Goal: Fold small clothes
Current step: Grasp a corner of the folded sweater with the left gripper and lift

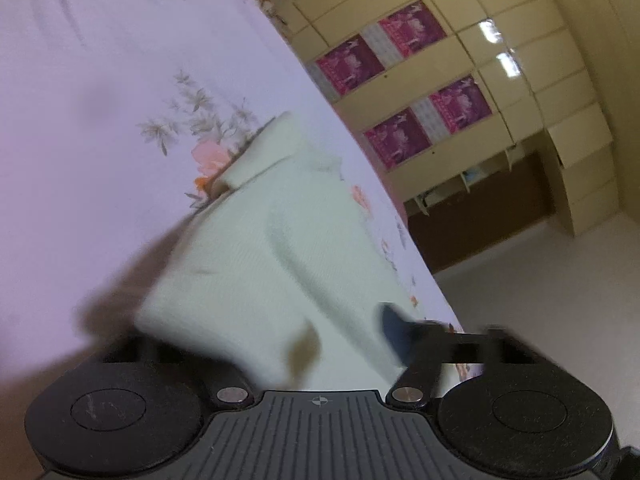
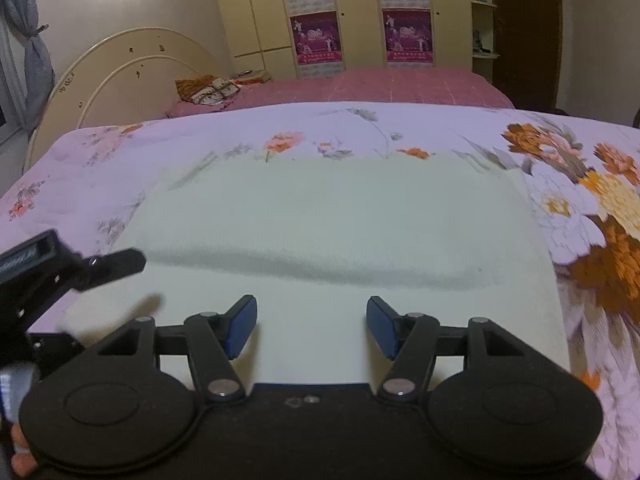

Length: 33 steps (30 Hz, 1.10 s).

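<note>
The right gripper point(image 2: 312, 326) hung low over the near edge of the sweater point(image 2: 320, 220), jaws parted with only bare knit between them, probably waiting to take that hem. To its left the left gripper point(image 2: 86, 266) reached in at the sweater's side; its view was too blurred to tell whether its jaws had hold of the cloth. The cream sweater lay spread flat on the floral bedspread point(image 2: 580, 216), one raised fold across its middle. Beyond stood a pink bed point(image 2: 380, 84) and a wardrobe point(image 2: 256, 12).
</note>
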### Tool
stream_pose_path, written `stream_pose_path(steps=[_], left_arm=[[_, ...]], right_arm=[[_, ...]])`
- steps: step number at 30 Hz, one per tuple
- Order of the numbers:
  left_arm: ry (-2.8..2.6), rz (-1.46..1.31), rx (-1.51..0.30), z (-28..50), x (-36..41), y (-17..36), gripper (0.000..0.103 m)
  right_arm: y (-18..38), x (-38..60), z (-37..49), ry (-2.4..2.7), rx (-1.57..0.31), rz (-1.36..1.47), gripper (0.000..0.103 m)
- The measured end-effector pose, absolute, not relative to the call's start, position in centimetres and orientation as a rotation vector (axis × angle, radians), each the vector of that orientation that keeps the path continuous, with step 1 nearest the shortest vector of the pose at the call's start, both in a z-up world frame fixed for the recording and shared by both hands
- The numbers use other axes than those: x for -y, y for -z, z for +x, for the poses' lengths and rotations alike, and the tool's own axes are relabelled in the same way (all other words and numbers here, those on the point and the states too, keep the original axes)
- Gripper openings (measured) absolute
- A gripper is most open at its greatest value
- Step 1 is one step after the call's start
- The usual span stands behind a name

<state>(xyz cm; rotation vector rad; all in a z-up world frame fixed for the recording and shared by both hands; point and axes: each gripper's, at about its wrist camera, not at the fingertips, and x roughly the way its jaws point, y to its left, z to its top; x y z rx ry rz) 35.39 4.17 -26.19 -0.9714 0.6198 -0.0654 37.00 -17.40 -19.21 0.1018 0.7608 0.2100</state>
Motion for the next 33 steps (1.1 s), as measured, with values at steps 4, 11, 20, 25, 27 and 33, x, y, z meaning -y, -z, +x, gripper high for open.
stream_pose_path(steps=[4, 11, 20, 25, 27, 33], left_arm=[[0.022, -1.027, -0.622, 36.4, -4.7, 27.8, 0.014], [0.027, -0.908, -0.624, 37.2, -3.5, 26.2, 0.008], [0.26, -0.643, -0.516, 38.7, 0.4, 18.7, 0.008], [0.487, -0.458, -0.544, 40.6, 6.5, 15.6, 0.008], [0.573, -0.362, -0.578, 41.0, 9.7, 15.3, 0.008], [0.635, -0.135, -0.751, 41.6, 15.8, 16.9, 0.008]], right_arm=[[19.4, 17.0, 38.5, -0.218, -0.743, 0.09, 0.06], [19.3, 15.6, 40.2, -0.177, -0.688, -0.016, 0.06], [22.1, 13.7, 39.4, -0.148, -0.676, -0.185, 0.063], [19.7, 18.8, 37.9, -0.126, -0.652, 0.085, 0.057], [19.1, 22.2, 36.7, -0.061, -0.643, 0.151, 0.057], [18.6, 31.4, 33.4, 0.052, -0.645, 0.38, 0.059]])
